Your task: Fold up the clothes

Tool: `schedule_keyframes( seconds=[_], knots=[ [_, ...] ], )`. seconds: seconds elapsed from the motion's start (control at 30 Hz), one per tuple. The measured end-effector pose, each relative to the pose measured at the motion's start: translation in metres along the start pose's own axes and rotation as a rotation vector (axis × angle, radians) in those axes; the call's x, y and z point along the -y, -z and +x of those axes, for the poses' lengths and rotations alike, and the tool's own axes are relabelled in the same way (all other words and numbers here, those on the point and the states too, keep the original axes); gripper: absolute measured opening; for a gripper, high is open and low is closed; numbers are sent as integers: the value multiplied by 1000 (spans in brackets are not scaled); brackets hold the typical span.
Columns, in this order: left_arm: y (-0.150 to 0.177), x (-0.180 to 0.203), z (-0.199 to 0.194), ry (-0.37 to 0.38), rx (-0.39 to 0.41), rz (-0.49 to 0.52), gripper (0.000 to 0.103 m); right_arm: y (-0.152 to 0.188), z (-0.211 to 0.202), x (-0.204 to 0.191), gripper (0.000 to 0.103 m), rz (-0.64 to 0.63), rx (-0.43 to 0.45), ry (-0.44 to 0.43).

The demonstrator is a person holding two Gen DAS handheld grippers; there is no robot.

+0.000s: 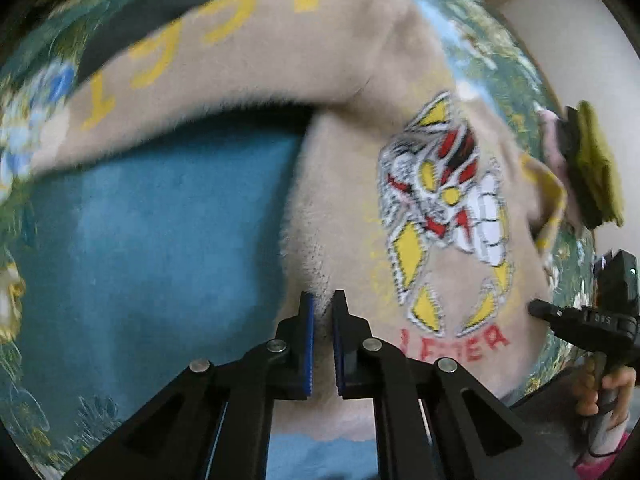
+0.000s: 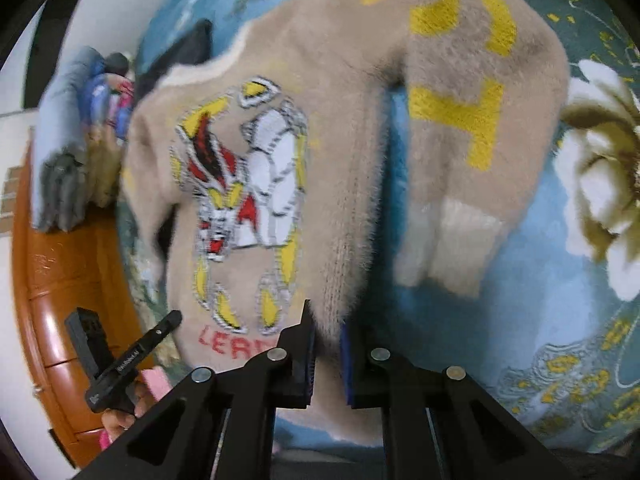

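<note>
Now my left tongs and right tongs each pinch the sweater's hem, nearly closed; the sweater lies on the blanket, open blanket beside it.

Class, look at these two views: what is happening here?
A person holding two hand-held grippers is folding a fuzzy beige sweater on a blue floral blanket. The left gripper and the right gripper are each shut on the sweater's bottom edge. The front, with a cartoon graphic, faces up, and one sleeve lies spread to the side. No fold is finished yet.
</note>
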State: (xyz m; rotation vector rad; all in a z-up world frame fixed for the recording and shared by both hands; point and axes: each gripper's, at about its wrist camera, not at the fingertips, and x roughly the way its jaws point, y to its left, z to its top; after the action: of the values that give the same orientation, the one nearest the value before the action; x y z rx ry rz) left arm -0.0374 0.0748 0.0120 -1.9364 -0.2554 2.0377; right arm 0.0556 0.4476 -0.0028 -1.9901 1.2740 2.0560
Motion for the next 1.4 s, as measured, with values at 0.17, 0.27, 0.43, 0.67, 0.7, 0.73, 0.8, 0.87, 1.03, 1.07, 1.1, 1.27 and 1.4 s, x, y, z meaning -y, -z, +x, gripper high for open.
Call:
schedule_keyframes(
  seconds=[0.17,0.27,0.43,0.67,0.7,0.73,0.8,0.87,1.03,1.07,1.1,1.27,1.4],
  knots=[
    [-7,-16,2,85,-6,-110,11,-4,-2,4,15,55,25,-21],
    [-21,-18,-13,107,45,-123,20,2,-23,5,24,45,120,-64],
    [-38,-50,-35,194,193,-332,50,7,-59,-5,57,24,349,-173],
    [-43,-130,-20,239,307,-724,52,6,-75,3,60,42,403,-173],
    [-43,-139,-17,244,310,-761,52,4,-70,-1,60,34,398,-167],
    [-44,-147,-14,253,312,-794,52,3,-66,-4,60,25,391,-161],
    [-45,-162,-5,284,309,-864,52,0,-58,-6,61,10,376,-144],
    [-47,-173,9,357,287,-950,52,-2,-52,-8,61,4,362,-133],
    [-56,-169,35,471,266,-1036,52,-7,-43,-7,61,10,346,-113],
    [-60,-167,34,461,277,-1022,52,-8,-42,-6,61,13,343,-111],
    [-64,-165,26,429,297,-996,52,-9,-40,-6,61,15,340,-108],
    [-83,-156,-11,273,395,-860,15,-10,-39,-5,61,19,338,-102],
    [-98,-148,-41,149,469,-749,8,-10,-39,-7,61,13,340,-112]
  ],
)
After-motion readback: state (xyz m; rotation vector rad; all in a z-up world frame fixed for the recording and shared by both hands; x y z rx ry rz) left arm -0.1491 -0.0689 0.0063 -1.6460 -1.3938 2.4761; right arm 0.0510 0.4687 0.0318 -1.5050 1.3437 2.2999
